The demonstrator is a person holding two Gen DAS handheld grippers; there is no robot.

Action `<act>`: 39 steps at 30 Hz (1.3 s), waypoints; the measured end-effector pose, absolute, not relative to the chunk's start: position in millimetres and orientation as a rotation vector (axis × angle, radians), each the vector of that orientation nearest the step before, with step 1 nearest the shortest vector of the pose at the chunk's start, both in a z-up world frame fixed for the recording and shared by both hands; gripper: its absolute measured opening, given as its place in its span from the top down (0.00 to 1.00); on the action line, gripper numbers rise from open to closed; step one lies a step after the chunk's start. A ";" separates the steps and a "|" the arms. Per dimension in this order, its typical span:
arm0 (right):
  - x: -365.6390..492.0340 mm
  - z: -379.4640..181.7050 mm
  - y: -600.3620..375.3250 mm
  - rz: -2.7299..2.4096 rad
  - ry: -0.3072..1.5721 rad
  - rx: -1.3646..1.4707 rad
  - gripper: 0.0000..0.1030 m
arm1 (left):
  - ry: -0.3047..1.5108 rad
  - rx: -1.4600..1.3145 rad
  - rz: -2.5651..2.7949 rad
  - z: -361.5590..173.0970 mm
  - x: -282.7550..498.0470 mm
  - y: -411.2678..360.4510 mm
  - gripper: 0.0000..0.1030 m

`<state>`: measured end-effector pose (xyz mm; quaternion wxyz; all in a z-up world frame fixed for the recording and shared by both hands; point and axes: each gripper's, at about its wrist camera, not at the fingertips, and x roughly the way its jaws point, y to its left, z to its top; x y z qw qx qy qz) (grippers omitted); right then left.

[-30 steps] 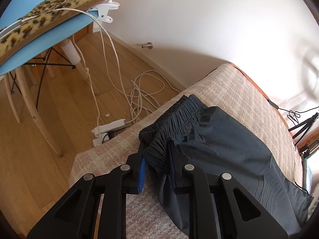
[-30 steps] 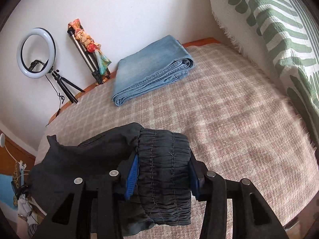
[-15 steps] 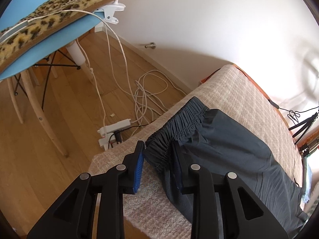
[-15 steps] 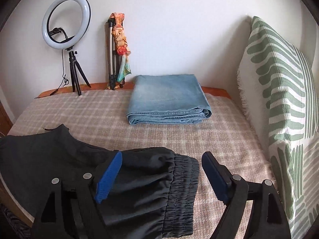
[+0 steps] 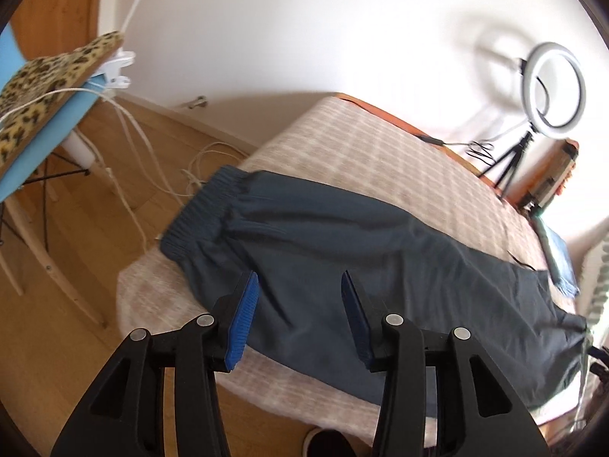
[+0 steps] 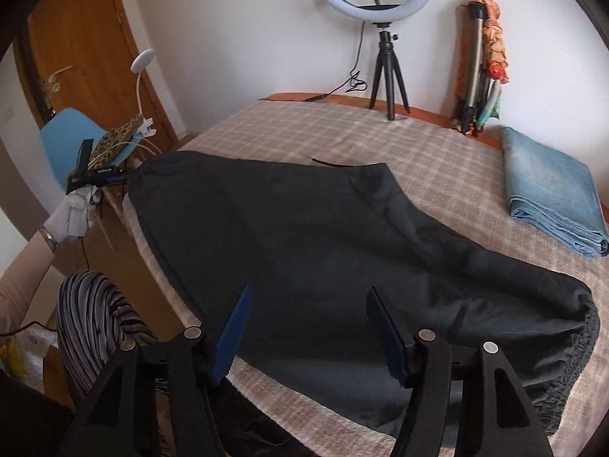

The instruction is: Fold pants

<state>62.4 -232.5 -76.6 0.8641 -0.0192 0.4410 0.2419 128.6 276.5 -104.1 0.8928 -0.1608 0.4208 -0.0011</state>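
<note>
Dark pants [image 5: 342, 243] lie stretched flat along the checked bed [image 5: 365, 141]. One gathered elastic end [image 5: 198, 217] rests at the bed's left edge, and the other [image 6: 582, 346] at the right. My left gripper [image 5: 299, 285] hovers over the left part of the pants, jaws opening, with nothing pressed between its blue pads [image 5: 243, 323]. Above the front edge of the pants [image 6: 323, 243], my right gripper [image 6: 308, 297] has its jaws closing, its pads clear of the cloth. A gloved hand [image 6: 72, 213] holds the left gripper by the far left end.
Folded blue jeans [image 6: 552, 198] lie at the back right of the bed. A ring light tripod [image 6: 388, 72] and a second stand [image 6: 475, 76] line the wall. A blue chair [image 5: 38, 144] and cables [image 5: 148, 152] occupy the wooden floor. The person's striped knee [image 6: 91, 316] is at the bed's front.
Both grippers have let go of the elastic ends and pulled back and up. The right one swung left and rolled. The pants now lie spread out flat on the bed.
</note>
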 end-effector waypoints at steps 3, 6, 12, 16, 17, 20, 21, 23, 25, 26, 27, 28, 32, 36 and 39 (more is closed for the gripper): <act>59.9 -94.4 -192.7 0.615 0.960 -0.095 0.43 | 0.910 -0.324 -0.128 -100.8 119.8 244.2 0.57; 60.6 -110.8 -156.4 0.700 0.981 -0.153 0.44 | 0.956 -0.334 -0.235 -103.9 111.7 215.2 0.57; 69.1 -143.5 -83.4 0.828 1.005 -0.285 0.53 | 1.023 -0.264 -0.344 -115.0 113.1 166.4 0.57; 79.2 -160.2 -42.6 0.852 1.002 -0.375 0.58 | 1.082 -0.178 -0.395 -124.3 112.2 138.1 0.57; 80.5 -162.6 -34.3 0.858 0.998 -0.386 0.59 | 1.093 -0.150 -0.403 -126.1 111.1 132.3 0.57; 85.0 -169.3 -17.2 0.864 0.996 -0.411 0.65 | 1.113 -0.052 -0.422 -129.7 105.1 119.0 0.57; 85.9 -171.2 -12.7 0.861 0.994 -0.430 0.67 | 1.116 -0.022 -0.424 -130.2 103.8 114.8 0.57; 87.4 -174.2 -7.6 0.856 0.986 -0.471 0.77 | 1.113 0.016 -0.429 -129.0 101.6 110.8 0.57; 89.0 -173.6 -5.2 0.857 0.985 -0.462 0.95 | 1.100 0.014 -0.435 -125.2 101.5 111.5 0.57; 91.2 -173.2 -6.4 0.862 0.995 -0.437 0.98 | 1.093 0.007 -0.435 -122.8 101.9 113.0 0.57; 92.9 -171.9 -8.3 0.860 0.995 -0.415 0.99 | 1.083 0.002 -0.437 -120.3 102.5 113.7 0.57; 92.6 -170.5 -9.0 0.865 0.995 -0.396 1.00 | 1.073 -0.002 -0.440 -117.7 103.2 114.5 0.57; 79.0 -166.7 -8.4 0.947 1.016 -0.367 1.00 | 1.073 -0.001 -0.465 -120.5 109.6 106.3 0.57; 71.3 -167.4 -6.1 0.960 1.037 -0.444 0.92 | 1.124 0.092 -0.507 -140.8 109.4 84.0 0.57; 80.1 -147.8 -29.8 0.907 0.987 -0.359 0.61 | 1.104 0.173 -0.509 -148.3 101.4 77.7 0.57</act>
